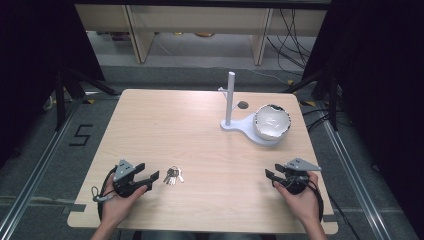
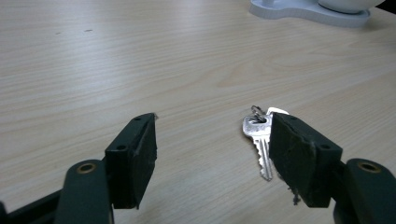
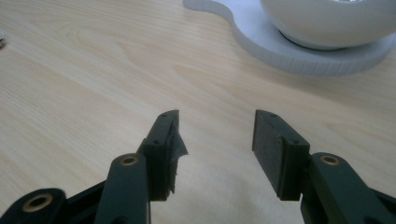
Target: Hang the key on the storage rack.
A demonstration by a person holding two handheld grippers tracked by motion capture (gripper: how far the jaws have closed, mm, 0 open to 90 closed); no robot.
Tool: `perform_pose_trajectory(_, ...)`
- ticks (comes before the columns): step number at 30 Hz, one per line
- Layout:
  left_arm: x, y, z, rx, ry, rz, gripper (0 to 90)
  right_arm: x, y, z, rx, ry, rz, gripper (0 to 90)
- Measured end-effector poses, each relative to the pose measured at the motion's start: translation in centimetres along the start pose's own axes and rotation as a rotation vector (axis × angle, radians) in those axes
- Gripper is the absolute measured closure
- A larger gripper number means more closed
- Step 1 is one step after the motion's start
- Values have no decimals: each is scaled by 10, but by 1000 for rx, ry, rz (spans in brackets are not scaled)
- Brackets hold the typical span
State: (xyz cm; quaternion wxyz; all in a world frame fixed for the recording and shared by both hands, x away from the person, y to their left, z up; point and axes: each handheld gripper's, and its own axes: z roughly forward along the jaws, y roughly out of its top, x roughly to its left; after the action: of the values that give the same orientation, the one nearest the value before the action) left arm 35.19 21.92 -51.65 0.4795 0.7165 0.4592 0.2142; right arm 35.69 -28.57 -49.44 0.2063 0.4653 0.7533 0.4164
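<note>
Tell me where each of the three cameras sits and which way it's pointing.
High view: above the table's near edge, looking forward and down; both forearms and hands show.
Left gripper view: on the left hand-held gripper, low, facing the keys past its open jaws.
Right gripper view: on the right hand-held gripper, jaws open, facing the white bowl on its stand.
Shared: all show the stand.

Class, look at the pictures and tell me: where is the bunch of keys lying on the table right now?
In the high view the bunch of keys lies on the table's near left part, just right of the open left gripper, untouched.
</note>
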Motion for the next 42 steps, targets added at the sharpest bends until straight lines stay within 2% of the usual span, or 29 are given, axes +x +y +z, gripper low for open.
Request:
perform_pose_trajectory(3, -10, 14, 3, 83, -6, 21, 325, 1, -4, -1, 12, 14, 38, 511)
perform_pose_trajectory(5, -16, 29, 5, 184, -10, 41, 318, 3, -6, 1, 40, 34, 47, 506)
perform_pose_trajectory(6, -17, 37, 5, 256, -6, 57, 317, 4, -5, 0, 70, 31, 62, 505)
perform_pose_trajectory(7, -20, 50, 13, 364, -11, 22, 293, 4, -4, -1, 59, 32, 78, 506)
perform_pose_trajectory(8, -20, 50, 13, 364, -11, 22, 293, 4, -4, -1, 59, 32, 78, 506)
perform_pose_trajectory(9, -24, 56, 18, 390, -5, -21, 293, 8, -3, -4, 89, 35, 114, 505)
perform_pose_trajectory(11, -32, 67, 30, 441, 11, -36, 292, 9, -1, -4, 97, 40, 94, 505)
perform_pose_trajectory(12, -35, 74, 35, 508, 2, -23, 292, 12, 0, -4, 106, 56, 103, 497)
perform_pose_trajectory(13, -39, 80, 40, 546, -8, -30, 292, 12, 0, -4, 106, 56, 103, 497)
perform_pose_trajectory(14, -44, 83, 47, 560, -4, -56, 292, 16, 1, -5, 125, 46, 139, 496)
perform_pose_trajectory(15, -52, 91, 57, 629, 9, -84, 292, 16, 1, -5, 132, 60, 144, 492)
perform_pose_trajectory(16, -52, 91, 57, 629, 9, -84, 292, 16, 1, -5, 132, 60, 144, 492)
perform_pose_trajectory(18, -57, 94, 67, 670, 28, -90, 296, 13, 1, -4, 125, 64, 120, 488)
perform_pose_trajectory(21, -64, 94, 82, 752, 45, -80, 296, 14, -1, -4, 141, 67, 148, 484)
perform_pose_trajectory(24, -67, 93, 87, 773, 64, -67, 295, 15, -1, -4, 148, 81, 169, 482)
perform_pose_trajectory(25, -69, 92, 89, 787, 79, -79, 296, 15, -2, -2, 131, 84, 155, 480)
perform_pose_trajectory(26, -68, 90, 91, 781, 86, -61, 296, 15, -2, -2, 131, 84, 155, 480)
perform_pose_trajectory(27, -66, 91, 92, 798, 83, -32, 303, 14, -1, -3, 140, 76, 124, 477)
perform_pose_trajectory(29, -65, 88, 94, 790, 92, -29, 305, 15, -1, -2, 138, 84, 126, 477)
perform_pose_trajectory(30, -67, 90, 94, 816, 136, -23, 314, 16, -1, -2, 144, 92, 128, 476)
perform_pose_trajectory(32, -66, 90, 94, 832, 148, -11, 315, 16, -1, -1, 144, 91, 131, 476)
perform_pose_trajectory(33, -65, 90, 96, 864, 161, 10, 317, 16, -1, -1, 148, 94, 133, 476)
perform_pose_trajectory(34, -65, 90, 96, 864, 161, 10, 319, 16, -1, -1, 148, 94, 133, 476)
perform_pose_trajectory(35, -69, 88, 98, 859, 169, -51, 319, 16, -2, 1, 141, 103, 138, 475)
perform_pose_trajectory(36, -69, 89, 99, 878, 164, -37, 319, 16, -2, 1, 141, 103, 138, 475)
perform_pose_trajectory(37, -71, 88, 101, 876, 167, -58, 319, 16, -2, 2, 147, 108, 142, 474)
perform_pose_trajectory(38, -71, 89, 103, 886, 161, -40, 320, 17, -2, 1, 161, 95, 139, 473)
perform_pose_trajectory(39, -73, 89, 105, 891, 169, -58, 319, 17, -2, 1, 161, 99, 138, 473)
perform_pose_trajectory(42, -72, 89, 108, 902, 183, -50, 318, 17, -3, 2, 168, 100, 141, 473)
